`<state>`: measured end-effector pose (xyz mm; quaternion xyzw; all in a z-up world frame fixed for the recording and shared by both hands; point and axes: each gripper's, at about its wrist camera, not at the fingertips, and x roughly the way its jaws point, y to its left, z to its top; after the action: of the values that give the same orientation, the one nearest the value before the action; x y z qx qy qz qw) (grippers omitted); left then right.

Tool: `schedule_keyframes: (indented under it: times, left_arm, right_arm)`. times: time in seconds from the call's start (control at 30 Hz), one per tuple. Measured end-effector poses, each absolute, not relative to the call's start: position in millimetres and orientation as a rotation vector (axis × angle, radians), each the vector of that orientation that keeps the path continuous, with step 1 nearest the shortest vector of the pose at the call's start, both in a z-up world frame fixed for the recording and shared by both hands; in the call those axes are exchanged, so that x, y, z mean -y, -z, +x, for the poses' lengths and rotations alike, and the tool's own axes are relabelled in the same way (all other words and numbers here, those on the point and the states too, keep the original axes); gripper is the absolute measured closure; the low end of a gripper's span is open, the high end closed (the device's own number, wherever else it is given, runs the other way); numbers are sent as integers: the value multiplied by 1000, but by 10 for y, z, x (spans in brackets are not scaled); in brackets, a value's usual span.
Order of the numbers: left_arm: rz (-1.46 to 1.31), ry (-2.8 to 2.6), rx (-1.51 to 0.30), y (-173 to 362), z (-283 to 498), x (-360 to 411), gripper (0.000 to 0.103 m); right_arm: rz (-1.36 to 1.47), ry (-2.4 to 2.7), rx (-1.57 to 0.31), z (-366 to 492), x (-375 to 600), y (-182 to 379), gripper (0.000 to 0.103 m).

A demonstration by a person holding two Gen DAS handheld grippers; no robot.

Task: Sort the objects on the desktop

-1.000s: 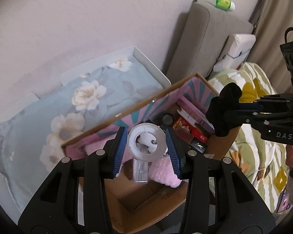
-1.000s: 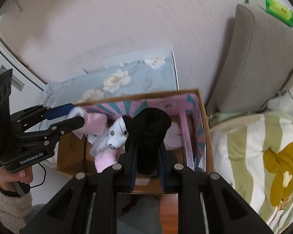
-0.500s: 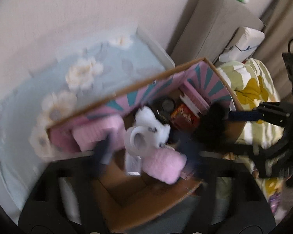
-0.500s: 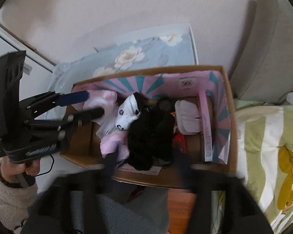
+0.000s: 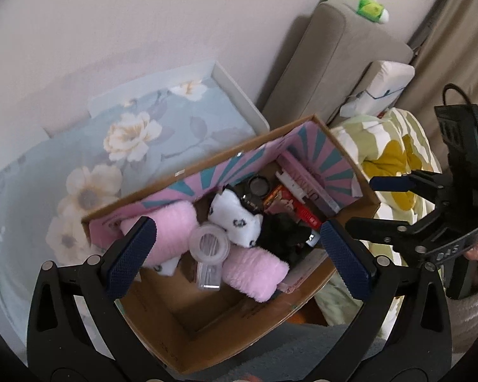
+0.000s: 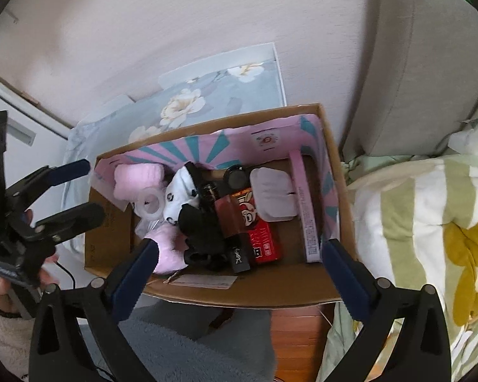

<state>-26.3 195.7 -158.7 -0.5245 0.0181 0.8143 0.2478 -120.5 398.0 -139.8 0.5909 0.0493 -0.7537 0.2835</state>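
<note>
A cardboard box [image 5: 207, 343] [image 6: 341, 172] with a pink and teal lining holds the sorted things. A clear tape roll [image 5: 208, 244] [image 6: 149, 203] lies in it beside pink fluffy socks [image 5: 253, 273] [image 6: 137, 178], white patterned socks [image 5: 235, 219] [image 6: 180, 195] and a black sock bundle [image 5: 282, 234] [image 6: 200, 232]. My left gripper [image 5: 237, 262] [image 6: 76, 191] is open and empty above the box. My right gripper [image 6: 239, 278] [image 5: 376, 203] is open and empty above the box's near edge.
Also in the box are a red packet [image 6: 261, 235], a pink book [image 6: 304, 203], a white pouch [image 6: 272, 194] and a black round jar [image 6: 235, 176]. A floral pillow [image 5: 121, 146] lies behind the box, a grey cushion [image 5: 331, 60] and a striped quilt [image 6: 430, 222] to the right.
My left gripper has opened and let the tape roll drop into the box. My right gripper has opened and let the black sock bundle drop into the box. Both have drawn back.
</note>
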Motion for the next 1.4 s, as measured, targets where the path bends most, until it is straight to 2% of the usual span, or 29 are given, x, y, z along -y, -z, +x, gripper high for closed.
schedule_keyframes:
  times: [0.17, 0.3, 0.53, 1.0, 1.4]
  left_arm:
    - [-1463, -2219, -79, 1496, -296, -1994, 0]
    - [-1441, -2314, -97, 1336, -290, -1889, 0]
    - [-1420, -2465, 31, 986, -318, -1452, 0]
    - [-1344, -2837, 118, 247, -27, -480, 0]
    - [-1360, -3010, 124, 309, 191, 27, 0]
  right_arm:
    - [1614, 2047, -109, -1257, -4011, 1376, 1]
    - [1601, 2094, -159, -1258, -3961, 1269, 1]
    - [1540, 2151, -224, -1220, -3687, 964, 1]
    - [1304, 2223, -386, -879, -2639, 260, 1]
    - [1205, 2251, -429, -582, -2116, 339, 1]
